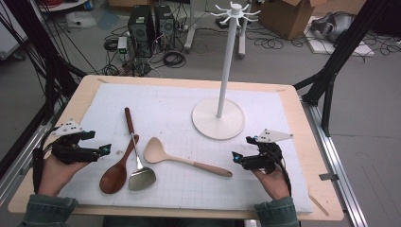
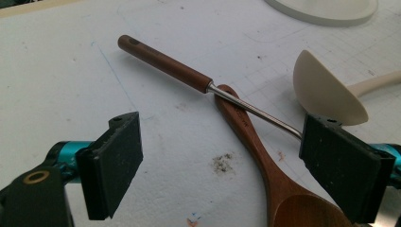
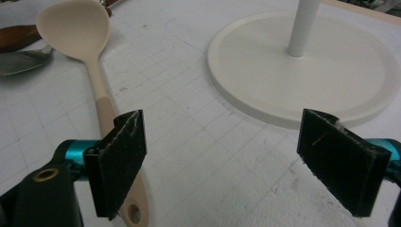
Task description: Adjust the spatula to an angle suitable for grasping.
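- Fingers of the right gripper (image 1: 241, 150) are spread and grasp nothing; the left gripper (image 1: 100, 140) likewise.
- Cream silicone spoon (image 1: 182, 160) lies just left of the right fingers, handle end nearest (long axis slanting away leftward).
- White gridded surface (image 1: 179, 101) has free room; white hanging stand (image 1: 219, 118) behind.

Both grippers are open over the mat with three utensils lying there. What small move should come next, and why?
Probably ease the right gripper left and down so its open jaws straddle the cream spoon's handle. That handle lies free on the mat right by its left jaw, while the spatula crosses over the wooden spoon, making those awkward to lift first.
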